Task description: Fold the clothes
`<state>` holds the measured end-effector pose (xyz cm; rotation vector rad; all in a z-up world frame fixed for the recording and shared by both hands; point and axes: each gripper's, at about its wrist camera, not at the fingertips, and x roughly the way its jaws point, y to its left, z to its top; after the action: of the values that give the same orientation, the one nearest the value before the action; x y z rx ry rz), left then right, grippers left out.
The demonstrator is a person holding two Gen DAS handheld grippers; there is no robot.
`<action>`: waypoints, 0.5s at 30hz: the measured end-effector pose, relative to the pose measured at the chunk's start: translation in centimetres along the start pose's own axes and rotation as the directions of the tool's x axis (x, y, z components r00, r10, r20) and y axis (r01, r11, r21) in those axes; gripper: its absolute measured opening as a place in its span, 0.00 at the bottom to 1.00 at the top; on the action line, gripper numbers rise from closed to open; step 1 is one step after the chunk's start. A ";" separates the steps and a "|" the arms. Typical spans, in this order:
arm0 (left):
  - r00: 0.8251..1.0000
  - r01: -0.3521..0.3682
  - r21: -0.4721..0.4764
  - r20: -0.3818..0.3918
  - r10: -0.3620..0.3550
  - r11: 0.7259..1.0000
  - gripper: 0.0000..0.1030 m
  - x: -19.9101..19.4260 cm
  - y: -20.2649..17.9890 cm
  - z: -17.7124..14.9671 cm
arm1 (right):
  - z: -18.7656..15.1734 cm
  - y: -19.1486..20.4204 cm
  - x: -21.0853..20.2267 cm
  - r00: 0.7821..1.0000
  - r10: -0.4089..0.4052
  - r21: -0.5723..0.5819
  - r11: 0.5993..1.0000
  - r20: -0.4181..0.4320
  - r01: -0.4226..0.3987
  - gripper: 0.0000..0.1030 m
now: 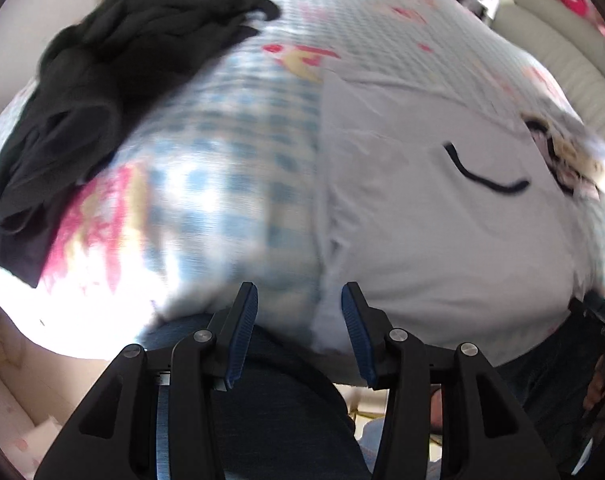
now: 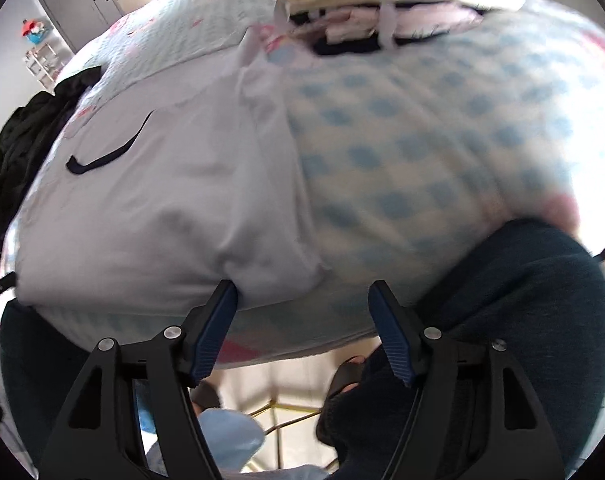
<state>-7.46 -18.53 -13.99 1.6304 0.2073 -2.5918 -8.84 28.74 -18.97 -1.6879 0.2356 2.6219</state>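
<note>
- The left hand-held gripper (image 1: 299, 300) hangs just over the near edge of the bed, its jaws apart with nothing between them; the near left corner of the white garment (image 1: 442, 216) lies just past its right fingertip.
- The right hand-held gripper (image 2: 303, 300) has its jaws wide and holds nothing; its left fingertip is at the near right corner of the white garment (image 2: 174, 208) (I cannot tell if it touches the cloth).
- Below both grippers the person's legs in dark blue trousers (image 1: 286, 412) stand against the bed edge, and the floor shows between them.
- The white garment lies flat on the blue checked bed cover (image 1: 230, 168), close to the near edge; it carries a dark curved logo (image 1: 482, 176) on its upper side.
- To the left of it, apart from it, a heap of black clothes (image 1: 114, 80) lies crumpled on the cover.
- Farther back on the right, a stack of folded clothes (image 2: 382, 8) (white, pink and dark layers) rests on the bed.
- Behind the bed a grey door (image 2: 74, 4) is visible in the right wrist view.
</note>
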 end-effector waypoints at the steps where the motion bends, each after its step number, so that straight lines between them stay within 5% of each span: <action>1: 1.000 -0.014 -0.013 0.012 0.015 1.000 0.43 -0.3 0.5 -0.1 | 0.1 0.2 -0.5 1.000 -0.017 -0.011 1.000 0.020 0.017 0.67; 3: 1.000 0.024 -0.057 0.021 -0.023 0.998 0.43 -0.9 1.6 -0.1 | 0.3 0.6 -1.4 0.997 -0.046 -0.028 0.998 0.057 0.047 0.67; 7: 0.997 0.069 -0.086 0.026 -0.067 0.994 0.43 -1.4 2.6 -0.5 | 0.7 0.4 -2.1 0.997 0.024 0.000 1.000 0.069 -0.025 0.67; 15: 0.992 0.129 0.000 -0.019 -0.128 0.992 0.43 -0.1 0.5 -1.2 | -0.4 1.3 0.1 0.999 0.042 -0.040 0.998 0.010 -0.042 0.67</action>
<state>-6.30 -18.80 -14.44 1.6964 0.3230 -2.6697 -8.70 27.39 -19.09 -1.6979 0.2228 2.6828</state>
